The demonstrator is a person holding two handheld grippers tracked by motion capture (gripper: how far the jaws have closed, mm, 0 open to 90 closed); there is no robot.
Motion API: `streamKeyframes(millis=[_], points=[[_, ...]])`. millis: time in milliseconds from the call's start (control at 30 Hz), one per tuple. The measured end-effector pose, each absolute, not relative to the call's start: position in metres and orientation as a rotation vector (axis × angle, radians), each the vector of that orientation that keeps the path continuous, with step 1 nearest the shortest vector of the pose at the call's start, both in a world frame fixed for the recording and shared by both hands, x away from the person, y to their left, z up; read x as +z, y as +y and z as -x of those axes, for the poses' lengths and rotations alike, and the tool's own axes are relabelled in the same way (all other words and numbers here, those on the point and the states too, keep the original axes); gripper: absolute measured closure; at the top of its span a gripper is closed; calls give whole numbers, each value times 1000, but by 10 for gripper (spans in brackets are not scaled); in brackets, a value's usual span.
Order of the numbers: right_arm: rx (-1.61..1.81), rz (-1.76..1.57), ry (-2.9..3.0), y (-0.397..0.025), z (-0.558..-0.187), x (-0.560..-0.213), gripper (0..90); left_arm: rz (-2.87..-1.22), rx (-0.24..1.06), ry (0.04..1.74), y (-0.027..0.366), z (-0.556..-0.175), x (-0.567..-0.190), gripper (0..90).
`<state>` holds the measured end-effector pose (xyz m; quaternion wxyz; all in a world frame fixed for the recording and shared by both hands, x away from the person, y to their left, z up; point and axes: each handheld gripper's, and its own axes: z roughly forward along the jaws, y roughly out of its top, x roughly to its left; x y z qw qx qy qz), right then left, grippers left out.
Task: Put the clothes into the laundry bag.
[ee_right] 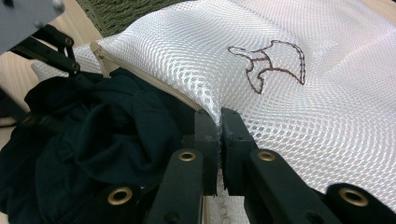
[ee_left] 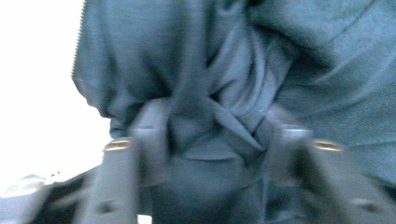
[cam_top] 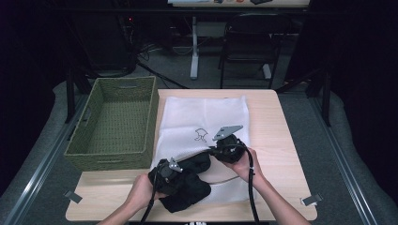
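Two claws are at work at the near edge of the counter, and we start with the right claw: its jaws are pressed together on the zippered rim of the white mesh bag, pinching a fold of netting just beside the bag's mouth. In the high view we see the same right claw held by a hand over the lower part of that bag. Our left claw has its jaws spread apart with the dark garment bunched between them; that view is blurred, so we cannot tell whether the jaws press on the cloth or merely straddle it. From above, the left claw sits on the garment, which lies heaped at the bag's near left corner, partly against the opening and partly out on the wood. In the right gripper view the garment fills the gap under the lifted rim. Moving outward, the bag lies flat across the middle of the light wooden counter, a small dark outline stitched on it. Just left of the bag stands a green woven basket with nothing inside. Beyond the counter we see grey floor, a dark chair and a white table leg.
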<state>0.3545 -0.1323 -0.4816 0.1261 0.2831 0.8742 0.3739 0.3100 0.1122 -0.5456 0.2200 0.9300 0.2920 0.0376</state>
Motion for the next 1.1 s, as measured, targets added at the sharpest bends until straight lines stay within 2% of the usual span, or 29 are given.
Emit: streamKeyframes(millis=[67,167,300,467,567,667,767,833,1033,1100], points=[[1093,-825,2545,-132,-354,-481,871,-2562,109,801,113,-311,-546,729],[1097,-824,2547,-131,-354,-481,871,-2529,90,826,113,-311,-544,775],[1122,-819,2544,-129,-352,-477,871,-2461,38,881,112,-318,-538,786],[1164,-801,2533,-126,-349,-469,871,-2341,81,913,101,-331,-519,789],[1157,-807,2544,-125,-349,-472,871,-2373,121,905,95,-338,-525,777],[1135,-825,2556,-128,-351,-478,871,-2397,90,889,97,-337,-529,677],[1141,-845,2548,-133,-353,-479,871,-2409,85,863,102,-331,-522,463],[1143,-848,2545,-134,-353,-479,871,-2410,86,853,106,-326,-518,377],[1140,-850,2547,-133,-352,-479,871,-2417,132,815,109,-303,-510,156],[1138,-854,2549,-133,-353,-480,871,-2423,134,802,106,-296,-511,151]])
